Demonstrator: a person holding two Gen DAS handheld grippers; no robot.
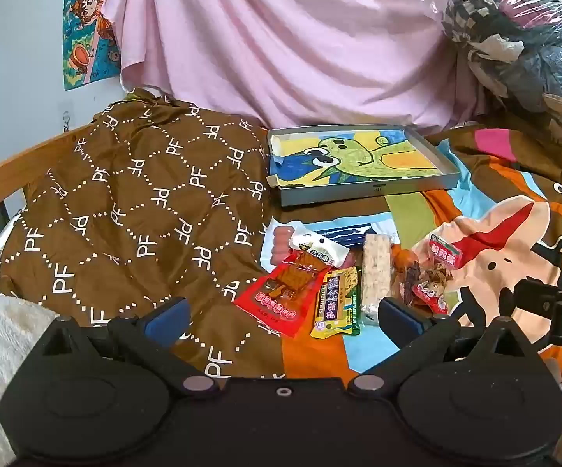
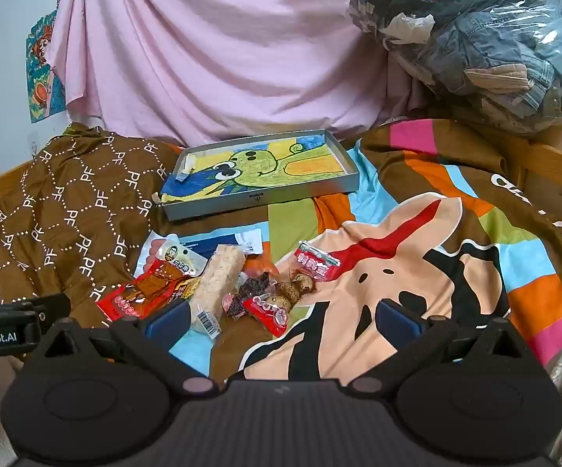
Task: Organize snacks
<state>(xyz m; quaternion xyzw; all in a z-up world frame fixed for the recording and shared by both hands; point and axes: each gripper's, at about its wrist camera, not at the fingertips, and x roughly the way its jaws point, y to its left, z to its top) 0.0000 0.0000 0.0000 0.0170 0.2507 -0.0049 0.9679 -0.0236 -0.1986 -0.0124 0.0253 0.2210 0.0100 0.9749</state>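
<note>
Several snack packets lie in a heap on the bedspread: a red packet [image 1: 281,295], a yellow-green packet [image 1: 337,303], a pale rice bar [image 1: 376,268] and clear packets with red labels [image 1: 432,268]. The heap also shows in the right wrist view, with the rice bar [image 2: 220,276] and a red-labelled packet [image 2: 269,309]. A grey tray with a frog drawing [image 1: 358,163] [image 2: 257,171] lies behind the heap. My left gripper [image 1: 282,317] is open and empty just before the heap. My right gripper [image 2: 281,317] is open and empty, over the heap's right side.
A brown "PF" quilt [image 1: 133,210] is bunched at the left. A pink sheet [image 1: 281,39] hangs behind. A plastic-wrapped bundle of clothes [image 2: 475,39] sits at the back right. A wooden bed rail [image 1: 8,171] runs along the left.
</note>
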